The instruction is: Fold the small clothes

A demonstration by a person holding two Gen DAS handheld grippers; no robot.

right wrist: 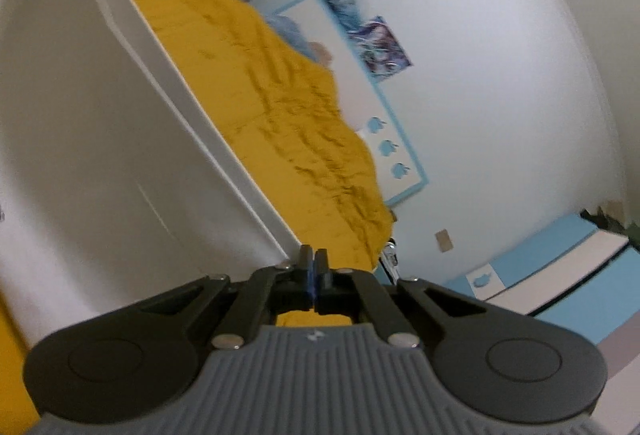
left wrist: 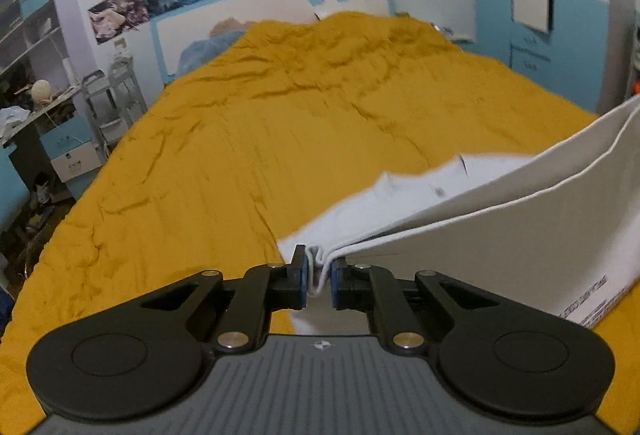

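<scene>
A white garment hangs stretched above a bed with a mustard-yellow cover. My left gripper is shut on a bunched corner of the garment, whose doubled edge runs up to the right. In the right wrist view the same white garment fills the left side, its hemmed edge running down to my right gripper. That gripper is shut, with the garment's edge pinched between the pads. The right view is tilted, with the yellow cover beyond.
A white and blue headboard stands at the far end of the bed. A cluttered desk and shelves stand to the left, a blue wardrobe to the right. Posters hang on the wall.
</scene>
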